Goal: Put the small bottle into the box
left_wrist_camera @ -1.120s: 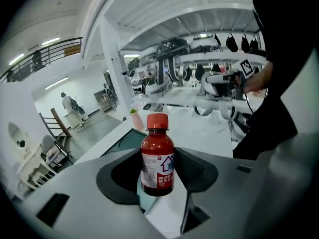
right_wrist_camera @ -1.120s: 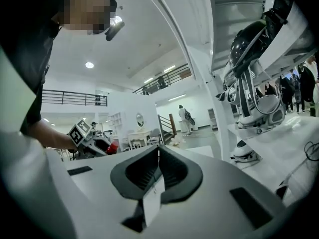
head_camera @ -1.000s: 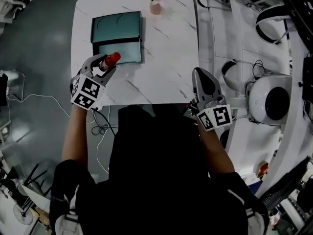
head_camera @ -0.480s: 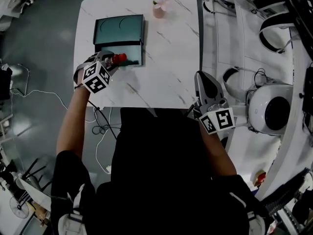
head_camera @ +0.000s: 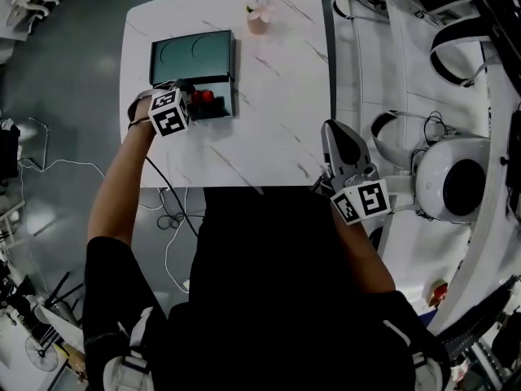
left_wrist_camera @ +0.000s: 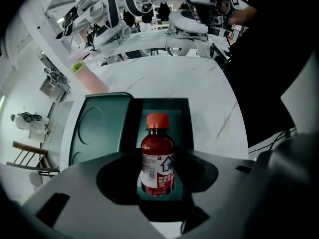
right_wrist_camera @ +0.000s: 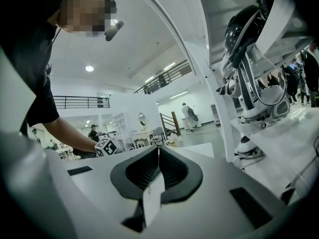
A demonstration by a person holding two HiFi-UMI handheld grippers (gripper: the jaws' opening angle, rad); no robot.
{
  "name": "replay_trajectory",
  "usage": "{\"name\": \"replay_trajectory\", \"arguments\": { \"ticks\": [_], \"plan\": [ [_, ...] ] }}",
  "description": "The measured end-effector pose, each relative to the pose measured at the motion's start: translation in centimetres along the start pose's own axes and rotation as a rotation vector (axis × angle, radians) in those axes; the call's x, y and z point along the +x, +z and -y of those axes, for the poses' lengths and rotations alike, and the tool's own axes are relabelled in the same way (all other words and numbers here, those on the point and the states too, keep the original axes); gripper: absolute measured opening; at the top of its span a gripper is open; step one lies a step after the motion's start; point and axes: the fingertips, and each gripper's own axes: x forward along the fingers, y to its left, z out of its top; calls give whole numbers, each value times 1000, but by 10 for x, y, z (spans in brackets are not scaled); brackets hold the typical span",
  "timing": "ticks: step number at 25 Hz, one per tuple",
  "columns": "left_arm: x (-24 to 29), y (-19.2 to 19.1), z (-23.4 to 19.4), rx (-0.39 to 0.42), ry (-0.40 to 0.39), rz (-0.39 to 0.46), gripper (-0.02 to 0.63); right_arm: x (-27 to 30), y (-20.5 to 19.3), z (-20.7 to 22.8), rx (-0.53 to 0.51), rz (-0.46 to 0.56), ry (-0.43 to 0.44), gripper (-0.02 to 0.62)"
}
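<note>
A small red bottle (head_camera: 203,98) with a red cap and a white label is held upright in my left gripper (head_camera: 192,104), which is shut on its body. It hangs over the near compartment of the open teal box (head_camera: 191,53) at the table's far left. In the left gripper view the bottle (left_wrist_camera: 157,156) stands between the jaws of the left gripper (left_wrist_camera: 157,179), with the box tray (left_wrist_camera: 182,117) behind and under it. My right gripper (head_camera: 339,147) rests by the table's right front edge, its jaws shut on nothing (right_wrist_camera: 158,152).
A pink cup with a flower (head_camera: 259,16) stands at the table's far edge, right of the box. The white marble table (head_camera: 277,96) ends just in front of me. White machines and cables (head_camera: 444,169) crowd the right side.
My left gripper has carried the bottle forward from the table's front left edge to over the box's near compartment. The right gripper has stayed put.
</note>
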Motion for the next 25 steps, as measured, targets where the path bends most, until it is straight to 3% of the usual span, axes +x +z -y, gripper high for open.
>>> {"name": "replay_trajectory", "arguments": {
  "ticks": [12, 25],
  "plan": [
    [42, 0, 15, 32, -131, -47, 219, 4, -7, 6, 11, -20, -11, 34],
    [46, 0, 15, 35, -147, -24, 229, 6, -19, 2, 46, -22, 3, 34]
  ]
}}
